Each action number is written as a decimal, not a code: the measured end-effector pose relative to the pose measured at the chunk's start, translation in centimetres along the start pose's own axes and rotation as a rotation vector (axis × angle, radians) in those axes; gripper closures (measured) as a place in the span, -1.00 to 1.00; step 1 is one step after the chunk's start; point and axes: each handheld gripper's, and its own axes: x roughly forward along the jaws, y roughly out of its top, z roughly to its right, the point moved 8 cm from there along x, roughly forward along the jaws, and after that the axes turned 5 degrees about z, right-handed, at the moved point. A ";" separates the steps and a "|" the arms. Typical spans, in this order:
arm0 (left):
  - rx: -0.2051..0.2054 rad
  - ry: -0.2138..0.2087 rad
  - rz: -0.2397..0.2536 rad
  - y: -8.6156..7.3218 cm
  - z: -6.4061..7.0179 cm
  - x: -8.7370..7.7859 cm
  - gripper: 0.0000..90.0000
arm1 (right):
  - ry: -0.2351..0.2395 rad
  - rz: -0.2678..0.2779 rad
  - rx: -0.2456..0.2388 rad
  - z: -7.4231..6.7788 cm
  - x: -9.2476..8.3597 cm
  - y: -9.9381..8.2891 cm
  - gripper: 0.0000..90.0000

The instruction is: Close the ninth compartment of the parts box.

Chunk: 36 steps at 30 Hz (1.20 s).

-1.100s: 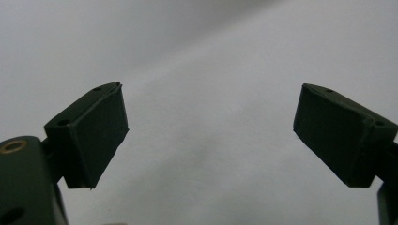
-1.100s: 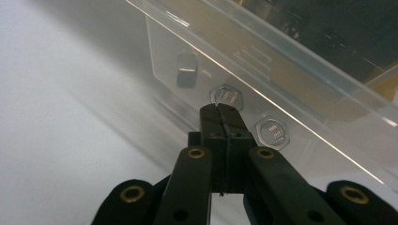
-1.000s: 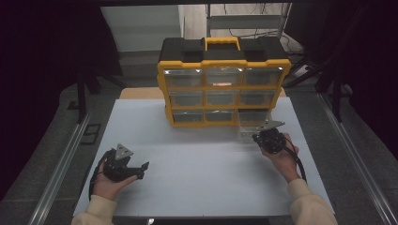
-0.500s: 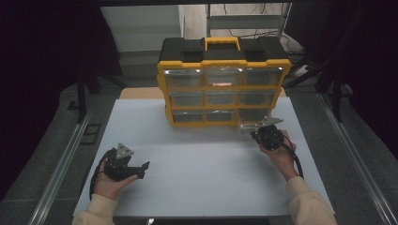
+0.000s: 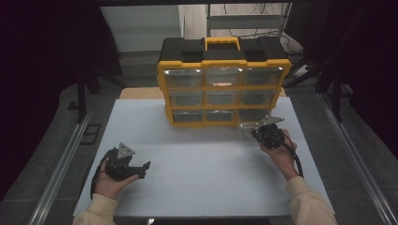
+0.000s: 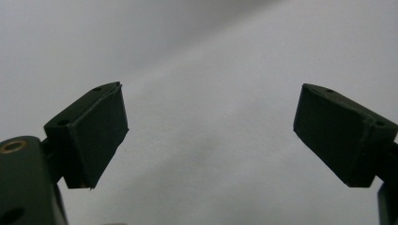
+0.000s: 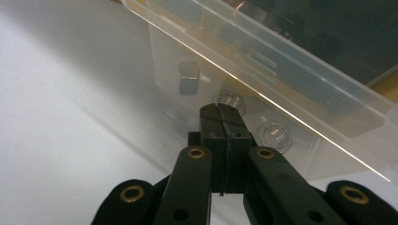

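Right gripper [image 7: 221, 112] has its jaws pinched together at the front of the clear drawer [image 7: 281, 93], bottom right of the organizer [image 5: 224, 79], likely tugging it out; left gripper [image 6: 211, 136] idles wide open, holding nothing

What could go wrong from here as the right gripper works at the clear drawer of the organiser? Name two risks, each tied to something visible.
1. The right gripper, jaws closed at the clear drawer, might pull it right out, spilling the loose nuts.
2. The yellow organiser stands unbraced, while the left gripper sits open, apart from it; a tug could slide or tip it.
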 end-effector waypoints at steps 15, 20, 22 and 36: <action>-0.003 0.007 0.002 0.0 -0.1 -0.1 -0.76 | -0.014 0.013 0.012 0.6 0.2 0.4 0.99; 0.002 0.009 0.000 0.0 -0.1 -0.1 -0.76 | -0.020 0.018 0.018 0.9 0.3 0.5 0.99; 0.003 0.010 0.000 0.0 -0.1 -0.1 -0.76 | -0.021 0.019 0.022 1.1 0.3 0.5 0.99; 0.009 0.018 0.001 0.0 0.0 -0.2 -0.76 | -0.032 0.027 0.030 1.6 0.6 1.0 0.99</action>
